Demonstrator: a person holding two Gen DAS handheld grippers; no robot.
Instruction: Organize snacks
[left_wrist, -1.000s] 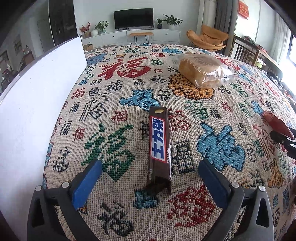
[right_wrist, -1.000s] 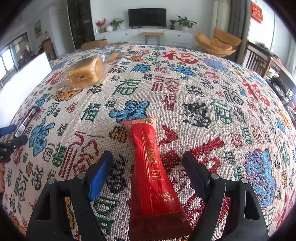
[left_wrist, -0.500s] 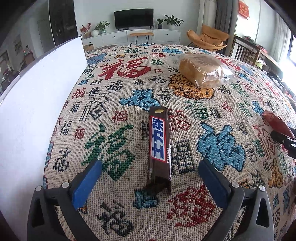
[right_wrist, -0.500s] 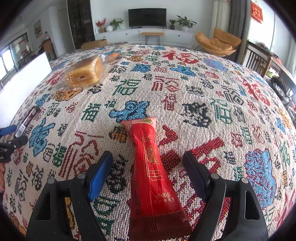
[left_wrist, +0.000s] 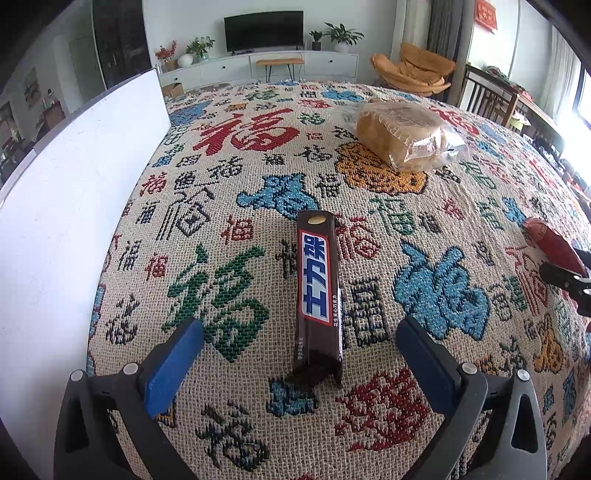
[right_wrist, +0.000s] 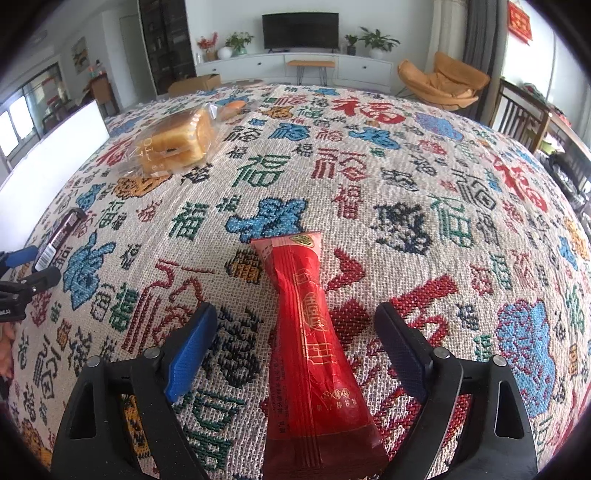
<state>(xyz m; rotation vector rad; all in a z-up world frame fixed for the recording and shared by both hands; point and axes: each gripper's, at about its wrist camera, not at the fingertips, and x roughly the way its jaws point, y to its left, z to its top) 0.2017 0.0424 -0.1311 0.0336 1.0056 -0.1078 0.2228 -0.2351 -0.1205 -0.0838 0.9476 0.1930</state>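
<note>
1. Two snacks are each framed by their own tongs: the bar (left_wrist: 317, 288) by the left gripper (left_wrist: 300, 360), the red pack (right_wrist: 314, 332) by the right gripper (right_wrist: 297, 349). Both lie flat on the cloth (left_wrist: 229, 206).
2. Left gripper: jaws spread wide, nothing held. The bar's near end sits between the fingertips, roughly centred, w/ clear gaps to both blue pads (left_wrist: 173, 363). No contact is seen.
3. Bar axis: long axis runs straight away from the tongs, i.e. across the closing direction, so it would be pinched on its narrow width.
4. Right gripper: also released, empty. The red pack runs fwd between the fingers, its wide end passing under the camera; its far end leans slightly left. Gaps on both sides.
5. Nearer hand: bar is nearer the left, red pack nearer the right; no cross-reach seems needed.
6. The bread (left_wrist: 406, 142) lies well beyond, apart from both tongs; a white board (left_wrist: 74, 192) stands along the cloth's left edge.
7. Judged next: closing on each snack; approx. aligned already.
</note>
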